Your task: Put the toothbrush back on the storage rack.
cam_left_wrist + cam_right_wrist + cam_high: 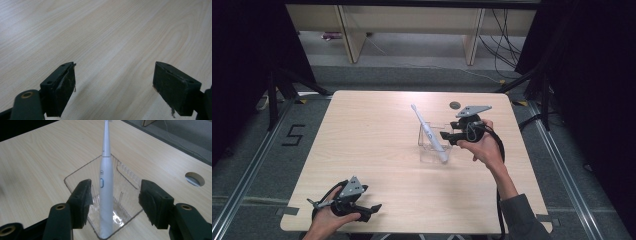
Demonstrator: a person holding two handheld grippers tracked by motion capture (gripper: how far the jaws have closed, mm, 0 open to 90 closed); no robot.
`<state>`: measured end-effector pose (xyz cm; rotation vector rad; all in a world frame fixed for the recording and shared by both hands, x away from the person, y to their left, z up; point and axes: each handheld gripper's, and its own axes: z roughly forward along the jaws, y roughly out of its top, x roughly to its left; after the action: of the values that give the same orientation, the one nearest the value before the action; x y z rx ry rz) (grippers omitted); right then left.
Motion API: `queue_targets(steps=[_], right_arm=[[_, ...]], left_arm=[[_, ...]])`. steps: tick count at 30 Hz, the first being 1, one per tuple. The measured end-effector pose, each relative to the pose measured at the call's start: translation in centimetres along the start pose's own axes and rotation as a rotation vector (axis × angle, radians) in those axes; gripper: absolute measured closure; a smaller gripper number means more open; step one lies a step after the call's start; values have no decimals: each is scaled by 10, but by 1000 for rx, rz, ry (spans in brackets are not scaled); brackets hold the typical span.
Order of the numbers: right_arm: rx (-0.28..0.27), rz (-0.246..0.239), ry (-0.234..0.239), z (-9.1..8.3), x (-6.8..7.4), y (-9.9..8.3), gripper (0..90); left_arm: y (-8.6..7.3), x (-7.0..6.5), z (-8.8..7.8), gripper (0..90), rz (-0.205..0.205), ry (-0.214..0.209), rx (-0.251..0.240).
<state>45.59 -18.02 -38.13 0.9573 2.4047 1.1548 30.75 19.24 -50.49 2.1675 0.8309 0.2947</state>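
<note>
Clearly the electric toothbrush [430, 134] is now sitting in the clear plastic box [424, 150] near the far right of the wooden table [362, 150], its foot down in the box and its head leaning out over the far rim. The right gripper [113, 203] is just beside it, jaws spread, with the white handle [106, 195] standing in the gap between the pads but touched by neither. So nothing is pinched; the brush rests on the box alone.

The left gripper [113, 87] sits apart at the near left corner of the table, jaws wide open over bare wood, holding nothing.

I'd say the risk lies in how the right hand [484, 145] backs away. The brush is tall and tilted, propped only by a thin wall, and a pad that clips the handle on the way out could tip it over the rim or roll it flat. The box looks light, too; a nudge from a jaw could slide it, and the brush with it. A straight pull back, jaws kept wide, seems safest.
</note>
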Motion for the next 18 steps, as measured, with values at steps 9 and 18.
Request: queue_targets(steps=[9,18], right_arm=[[-54,8,-24,-6,-1,-7,374],[-63,20,-20,-17,0,-11,368]], left_arm=[[0,1,-1,178,16,7,8],[0,0,0,178,-1,1,1]])
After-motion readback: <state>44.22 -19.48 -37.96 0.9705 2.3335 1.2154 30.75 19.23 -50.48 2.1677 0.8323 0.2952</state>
